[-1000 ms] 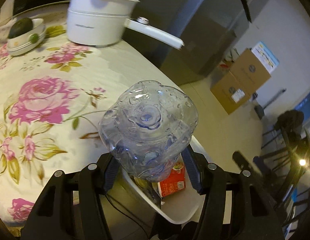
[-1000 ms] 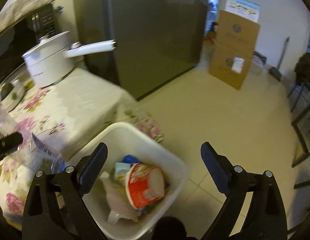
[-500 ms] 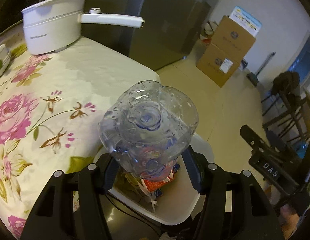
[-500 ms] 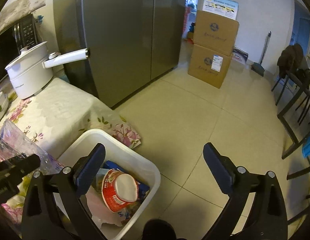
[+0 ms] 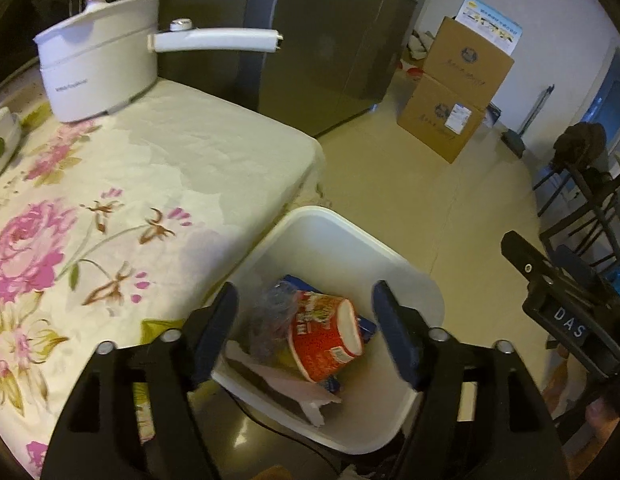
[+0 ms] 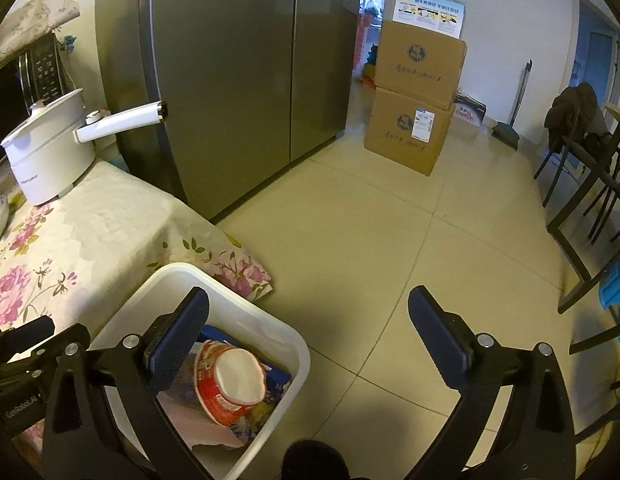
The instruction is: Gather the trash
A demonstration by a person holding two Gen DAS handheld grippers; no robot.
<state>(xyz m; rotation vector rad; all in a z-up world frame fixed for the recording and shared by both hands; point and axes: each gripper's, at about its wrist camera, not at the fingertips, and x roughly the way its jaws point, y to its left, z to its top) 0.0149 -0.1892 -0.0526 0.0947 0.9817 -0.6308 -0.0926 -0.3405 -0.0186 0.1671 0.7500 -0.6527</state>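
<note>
Left wrist view: the left gripper [image 5: 306,328] has its jaws spread wide with nothing between them, poised directly above the white trash bin [image 5: 406,276], which stands on the floor against the edge of the table [image 5: 158,160] covered in a floral cloth. Inside the bin, a clear plastic bottle [image 5: 272,320], crumpled and blurred, lies just left of a red instant-noodle cup [image 5: 324,338]; the two appear to touch. The cup lies on its side, long axis running left to right, its pale base turned toward the right. A pale sheet of wrapping [image 5: 286,388] lies beneath them. A white saucepan [image 5: 98,60] stands at the far side of the table, handle pointing right toward the grey refrigerator [image 5: 310,40]. Two stacked cardboard boxes [image 5: 454,92] stand on the floor beyond. The right gripper's body [image 5: 566,312] intrudes at the right edge. Right wrist view: the right gripper [image 6: 310,340] is likewise fully open and empty, held over the tiled floor [image 6: 390,240] just right of the bin [image 6: 270,328]. Its left finger [image 6: 178,340] overlaps the bin's interior, hiding the bottle. The cup [image 6: 230,384] shows its pale base upward toward the camera. The saucepan [image 6: 46,152], refrigerator [image 6: 230,80] and boxes [image 6: 414,100] stand behind; dark chairs [image 6: 582,168] occupy the right.
</note>
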